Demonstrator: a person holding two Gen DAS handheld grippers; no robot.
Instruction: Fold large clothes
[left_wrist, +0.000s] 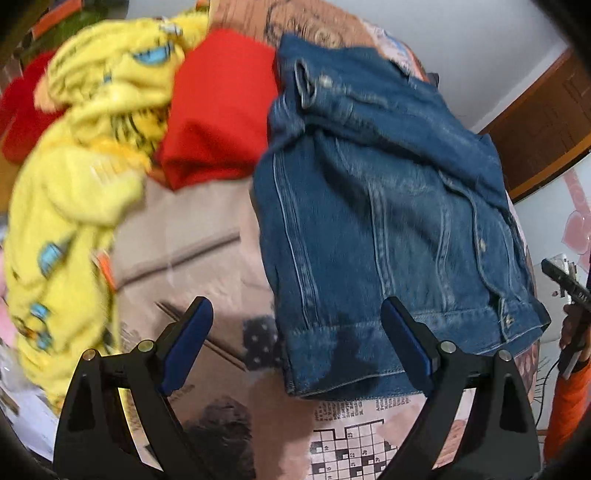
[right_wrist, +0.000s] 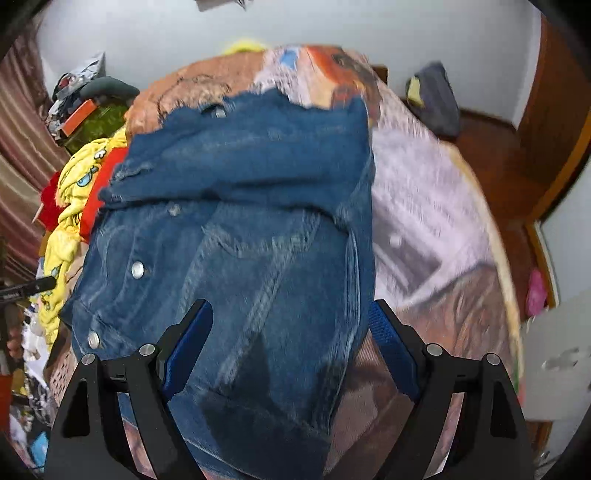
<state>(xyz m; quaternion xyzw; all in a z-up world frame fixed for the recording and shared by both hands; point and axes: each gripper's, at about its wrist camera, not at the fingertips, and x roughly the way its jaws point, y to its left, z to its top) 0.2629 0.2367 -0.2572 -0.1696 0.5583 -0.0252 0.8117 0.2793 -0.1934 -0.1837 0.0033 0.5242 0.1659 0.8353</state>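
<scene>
Both grippers, left gripper (left_wrist: 297, 347) and right gripper (right_wrist: 290, 347), hover with jaws apart and empty over the denim jacket (left_wrist: 373, 221), which lies partly folded on the bed (left_wrist: 192, 236), probably so its near hem can be pinched. Just left of the jacket, a red garment (left_wrist: 221, 110) and yellow printed pajamas (left_wrist: 74, 192) crowd the folding room.

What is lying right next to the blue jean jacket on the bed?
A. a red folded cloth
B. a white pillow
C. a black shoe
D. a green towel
A: in the left wrist view the red folded cloth lies against the left edge of the denim jacket, with the yellow printed garment beyond it.
</scene>
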